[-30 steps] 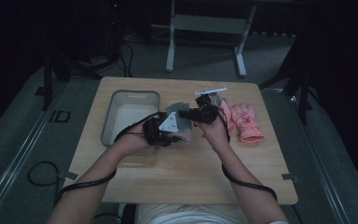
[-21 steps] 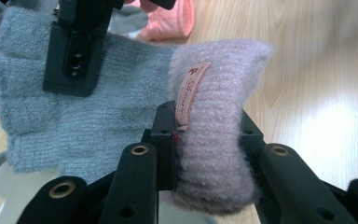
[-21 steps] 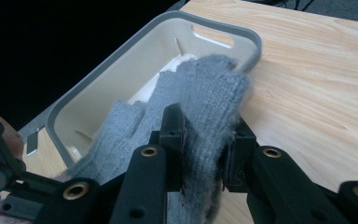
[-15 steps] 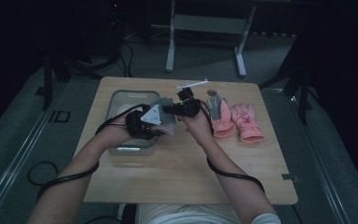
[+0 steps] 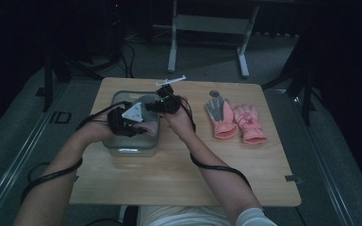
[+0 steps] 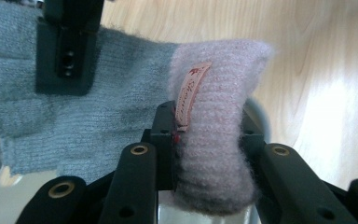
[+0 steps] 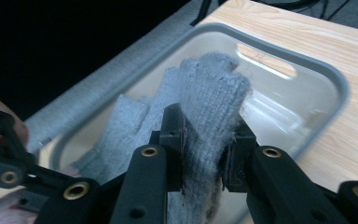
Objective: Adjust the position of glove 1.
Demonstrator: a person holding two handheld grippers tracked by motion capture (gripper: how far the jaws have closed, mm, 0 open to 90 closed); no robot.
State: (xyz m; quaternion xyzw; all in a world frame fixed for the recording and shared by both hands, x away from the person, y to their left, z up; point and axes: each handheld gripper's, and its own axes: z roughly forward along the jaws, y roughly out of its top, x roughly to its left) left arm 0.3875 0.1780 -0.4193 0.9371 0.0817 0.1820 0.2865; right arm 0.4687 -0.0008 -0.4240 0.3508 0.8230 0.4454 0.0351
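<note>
Both grippers pinch one grey knit glove [image 7: 205, 107]: the left gripper [image 6: 209, 140] clamps its pale cuff [image 6: 219, 116], the right gripper [image 7: 204, 140] its grey end, over a clear tray [image 7: 326, 74].

black two-jaw grippers [image 6: 200, 140], brass-ringed screw holes, grey three-cornered plate [image 5: 134, 112], trailing black cables [image 5: 217, 165]

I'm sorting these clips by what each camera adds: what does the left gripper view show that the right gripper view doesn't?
The left gripper view shows the pink cuff of the grey knit glove with its small label, clamped by the left gripper, above bare table wood. The right gripper view shows the clear container under the glove and the right gripper pinching the glove's finger end. Both share the same grey glove, held at opposite ends, each gripper's fingers shut on it.
</note>
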